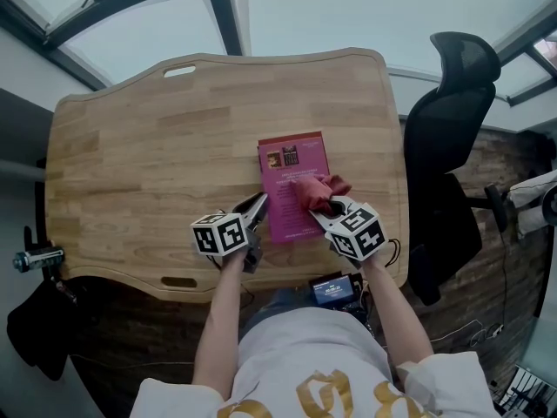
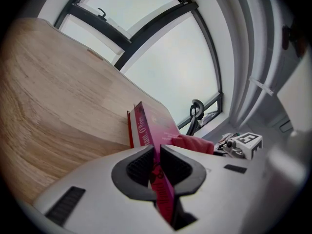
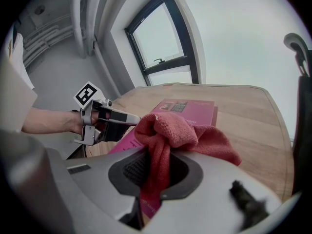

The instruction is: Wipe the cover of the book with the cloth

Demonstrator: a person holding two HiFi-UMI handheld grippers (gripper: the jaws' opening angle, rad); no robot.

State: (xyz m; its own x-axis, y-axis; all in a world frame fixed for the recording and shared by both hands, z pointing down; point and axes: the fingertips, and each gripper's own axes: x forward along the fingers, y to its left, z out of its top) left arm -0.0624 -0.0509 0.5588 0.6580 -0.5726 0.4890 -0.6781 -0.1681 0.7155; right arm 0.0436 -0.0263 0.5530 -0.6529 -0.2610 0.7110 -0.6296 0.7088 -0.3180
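A magenta book (image 1: 293, 185) lies on the wooden table (image 1: 148, 146), its back cover up. My left gripper (image 1: 258, 207) is shut on the book's near left edge; in the left gripper view the book's edge (image 2: 158, 177) sits pinched between the dark pads. My right gripper (image 1: 329, 209) is shut on a red cloth (image 1: 318, 191), which rests bunched on the cover's near right part. The right gripper view shows the cloth (image 3: 170, 135) hanging from the jaws over the book (image 3: 187, 111), with the left gripper (image 3: 124, 121) at the left.
A black office chair (image 1: 448, 155) stands right of the table. A cut-out handle (image 1: 179, 70) marks the table's far edge. A small dark device (image 1: 335, 290) sits at the person's waist. Windows lie beyond the table.
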